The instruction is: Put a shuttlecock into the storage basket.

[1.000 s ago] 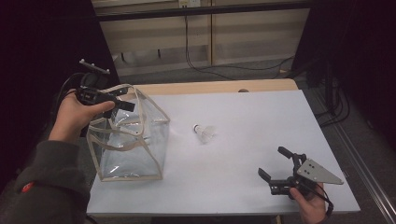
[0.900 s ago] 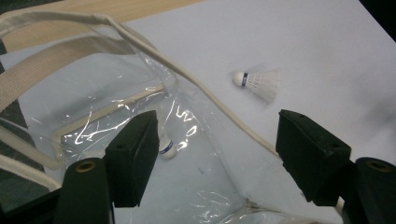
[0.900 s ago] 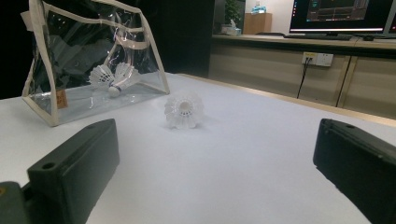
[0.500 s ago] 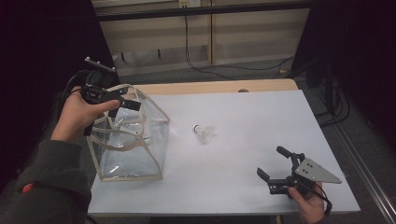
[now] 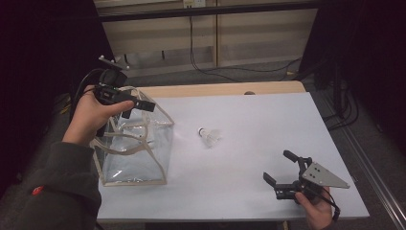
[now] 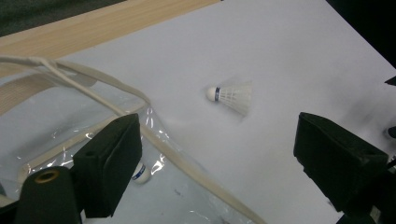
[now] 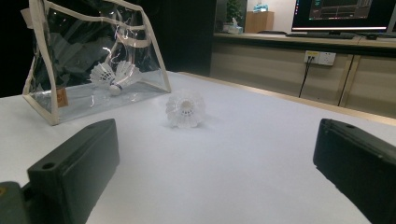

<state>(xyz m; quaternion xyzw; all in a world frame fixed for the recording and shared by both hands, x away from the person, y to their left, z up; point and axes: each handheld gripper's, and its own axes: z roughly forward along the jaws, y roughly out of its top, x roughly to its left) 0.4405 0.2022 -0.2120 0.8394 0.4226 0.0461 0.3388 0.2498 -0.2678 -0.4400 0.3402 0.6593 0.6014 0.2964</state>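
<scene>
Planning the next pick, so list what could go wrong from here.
1. The shuttlecock lies on its side on the table; closing jaws could roll it away or crush its feathers.
2. The left gripper, jaws just opened and empty, hangs at the clear bag; a nudge could tip it.

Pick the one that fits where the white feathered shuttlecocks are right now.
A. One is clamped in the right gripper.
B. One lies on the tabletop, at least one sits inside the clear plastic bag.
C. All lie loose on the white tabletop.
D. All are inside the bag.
B: one white feathered shuttlecock lies on the white tabletop, and another shuttlecock sits inside the clear plastic bag with cream trim.
</scene>
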